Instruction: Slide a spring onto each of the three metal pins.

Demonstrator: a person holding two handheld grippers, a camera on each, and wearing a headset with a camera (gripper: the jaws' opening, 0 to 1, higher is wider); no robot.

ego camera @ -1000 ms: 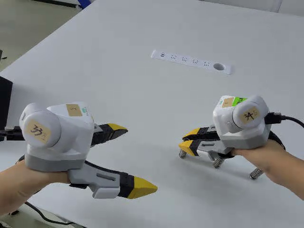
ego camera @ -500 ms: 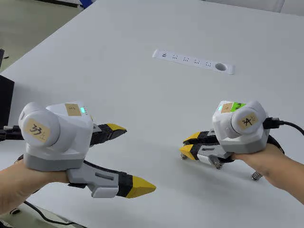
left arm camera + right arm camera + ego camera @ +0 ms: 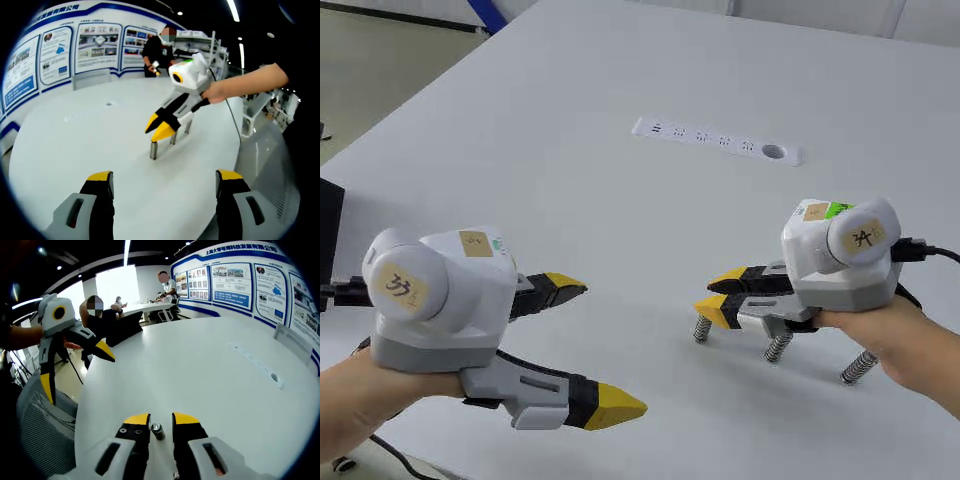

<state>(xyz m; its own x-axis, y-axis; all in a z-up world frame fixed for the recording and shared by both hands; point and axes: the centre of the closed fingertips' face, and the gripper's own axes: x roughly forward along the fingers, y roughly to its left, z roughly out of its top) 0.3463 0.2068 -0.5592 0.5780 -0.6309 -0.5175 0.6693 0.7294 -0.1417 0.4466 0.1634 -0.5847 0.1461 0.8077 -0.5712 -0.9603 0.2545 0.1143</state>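
- Standing in a row on the white bench [image 3: 550,150], at its near right, are three short silvery coils: the left spring [image 3: 702,328], the middle spring [image 3: 778,346] and the right spring [image 3: 858,366]. Each is set a little apart from the next.
- The middle spring and the right spring lean slightly, while the left spring stands closer to upright.
- In the left gripper view, the left spring shows a coiled lower part and a smoother metal upper end. From above, in the right gripper view, its top is a small round metal head with a dark centre. Whether a pin runs inside each coil cannot be made out.
- The right gripper [image 3: 718,298] hangs just above the left spring, its yellow tips pointing left. Its jaws are a narrow gap apart and clamp nothing.
- In the right gripper view, the top of the left spring sits in that gap. Whether a tip touches it cannot be told.
- The middle spring is under the right gripper's body, and the right spring is just beside the hand [image 3: 880,335] holding that gripper.
- The left gripper [image 3: 590,345] is well apart at the near left, pointing right toward the springs. Its jaws are spread wide and empty.
- A white power strip [image 3: 715,140] lies farther back on the bench, well apart from the springs.
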